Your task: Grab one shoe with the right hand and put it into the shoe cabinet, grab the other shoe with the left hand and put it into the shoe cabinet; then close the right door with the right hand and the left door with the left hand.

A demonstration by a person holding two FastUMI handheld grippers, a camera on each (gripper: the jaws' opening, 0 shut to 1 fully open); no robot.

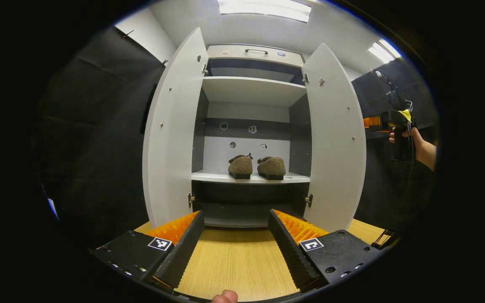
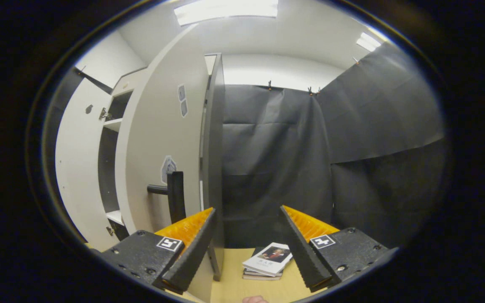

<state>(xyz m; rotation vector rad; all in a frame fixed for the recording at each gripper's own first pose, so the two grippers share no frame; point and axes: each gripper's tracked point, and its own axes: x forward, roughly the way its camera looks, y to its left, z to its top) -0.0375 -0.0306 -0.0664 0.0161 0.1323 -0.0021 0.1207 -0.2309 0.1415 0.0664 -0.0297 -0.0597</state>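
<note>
Ahead of my left gripper [image 1: 236,242], wide open and empty, I count 2 shoes [image 1: 257,167] side by side on 1 cabinet shelf [image 1: 209,177], between 2 open doors [image 1: 171,139]. My right gripper [image 2: 249,244], also open and empty, faces 2 stacked books [image 2: 265,261].

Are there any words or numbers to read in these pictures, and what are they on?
No text can be read anywhere.
Book cover: small print under a picture, too blurred to read.
Stickers on the back wall of the cabinet: too small to read.
Square tags: black-and-white patterns, not words.
</note>
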